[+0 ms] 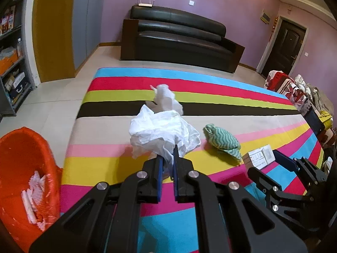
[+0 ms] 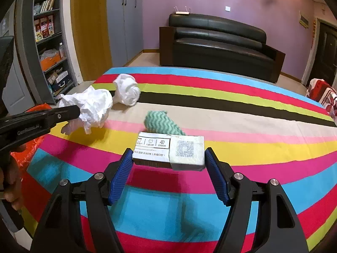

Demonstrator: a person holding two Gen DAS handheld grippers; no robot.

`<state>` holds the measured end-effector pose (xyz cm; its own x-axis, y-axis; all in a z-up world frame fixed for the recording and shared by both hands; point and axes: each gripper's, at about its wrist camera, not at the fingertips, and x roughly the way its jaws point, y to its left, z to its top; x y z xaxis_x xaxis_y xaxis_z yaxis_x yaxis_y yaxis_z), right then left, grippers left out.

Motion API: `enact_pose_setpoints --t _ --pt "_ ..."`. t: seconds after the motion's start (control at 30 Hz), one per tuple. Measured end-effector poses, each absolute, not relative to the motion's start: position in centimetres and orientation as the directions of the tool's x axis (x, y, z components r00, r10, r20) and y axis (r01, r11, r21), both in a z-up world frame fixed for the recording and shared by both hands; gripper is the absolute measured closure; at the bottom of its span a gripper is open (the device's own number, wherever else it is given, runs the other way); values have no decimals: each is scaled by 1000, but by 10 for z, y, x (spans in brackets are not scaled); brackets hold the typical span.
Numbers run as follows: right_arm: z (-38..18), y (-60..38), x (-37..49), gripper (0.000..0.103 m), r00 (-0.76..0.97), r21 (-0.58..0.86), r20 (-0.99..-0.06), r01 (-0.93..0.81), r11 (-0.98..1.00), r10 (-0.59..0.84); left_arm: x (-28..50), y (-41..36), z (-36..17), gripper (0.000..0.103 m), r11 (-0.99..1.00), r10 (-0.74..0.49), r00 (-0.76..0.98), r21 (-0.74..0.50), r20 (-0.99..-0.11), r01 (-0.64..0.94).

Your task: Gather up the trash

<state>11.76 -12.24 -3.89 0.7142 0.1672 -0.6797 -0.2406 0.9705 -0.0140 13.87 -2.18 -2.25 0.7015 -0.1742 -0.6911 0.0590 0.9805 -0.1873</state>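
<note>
Gripping a crumpled white paper [image 1: 162, 130] between nearly closed fingers, our left gripper [image 1: 167, 160] holds it up above the striped cloth [image 1: 210, 97], near that cloth's left edge. Just past that edge, low on the left, sits the orange bin [image 1: 19, 160] with white scraps already inside; bare floor lies between the cloth and the shelves [image 1: 12, 63]. Our right gripper [image 2: 168, 162] has its fingers spread wide on either side of a small printed box [image 2: 168, 151], the blue pads [image 2: 120, 175] close to its ends, though we cannot tell whether they touch it. The cloth in front of that box, toward us, is open. Behind the box lies a green zigzag rag [image 2: 162, 122], just beside it. Farther back and to the left a second white wad [image 2: 126, 90] rests on the black and yellow-green stripes, near the held paper. The far edge of the cloth stops short of a black sofa [image 1: 179, 35], with a strip of floor between. The held paper is heavily creased, bunched into a loose ball, with a ragged corner hanging beneath it.
</note>
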Motion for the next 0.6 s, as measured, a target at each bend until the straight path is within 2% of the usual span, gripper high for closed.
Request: enact_pose_setpoints --t 0.6 --pt "-27 -64 118 38 723 1 -651 -306 952 232 105 44 0 95 981 -103 733 -190 -673 -37"
